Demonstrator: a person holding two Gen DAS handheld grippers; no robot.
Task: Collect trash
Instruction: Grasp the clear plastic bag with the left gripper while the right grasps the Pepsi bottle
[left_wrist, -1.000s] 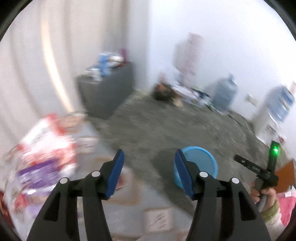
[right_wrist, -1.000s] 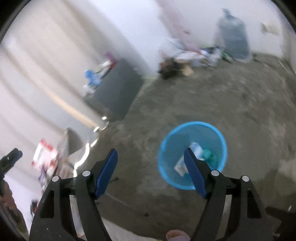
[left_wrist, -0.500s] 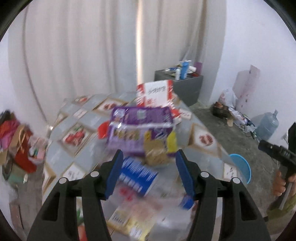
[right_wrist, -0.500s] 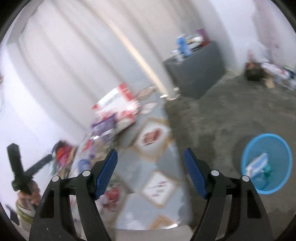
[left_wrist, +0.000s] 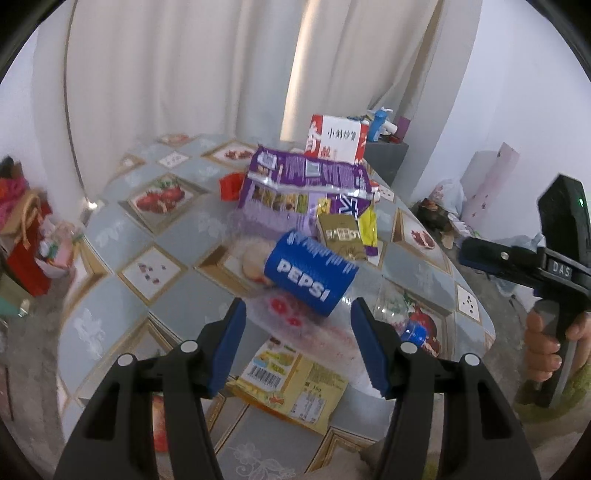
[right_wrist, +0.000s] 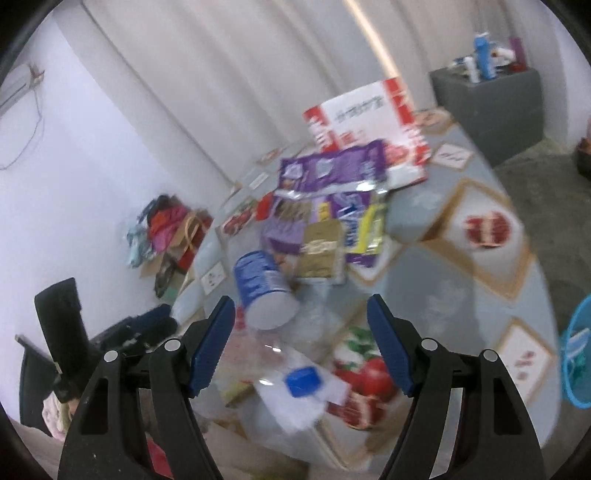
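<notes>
The left gripper (left_wrist: 297, 343) hangs above the near edge of the table (left_wrist: 110, 236), its blue-padded jaws standing apart with nothing between them. Directly under the gap lies a yellow snack wrapper (left_wrist: 295, 387) with a barcode, flat on the fruit-patterned cloth. Just beyond the fingertips, a little toward the right pad, a blue Pepsi cup (left_wrist: 310, 275) lies on its side, its open mouth facing the gripper. A clear plastic bottle with a blue cap (left_wrist: 412, 332) lies beside the right finger, low on the table.

The right gripper (right_wrist: 301, 341) also stands wide and empty, over the same end of the table. The bottle's blue cap (right_wrist: 303, 380) shows right below the gap between its jaws, and the Pepsi cup (right_wrist: 262, 295) lies just past the left fingertip. The view here is blurred.

Farther back, a gold packet (left_wrist: 341, 236) and a yellow wrapper (left_wrist: 369, 229) lean against a big purple snack bag (left_wrist: 295, 188), with a small red wrapper (left_wrist: 231, 184) to its left. Behind them stands a red-and-white box (left_wrist: 338, 140). A blue wastebasket (right_wrist: 578, 350) sits on the floor, well off to the right of the table. White curtains (left_wrist: 184, 74) hang behind.
</notes>
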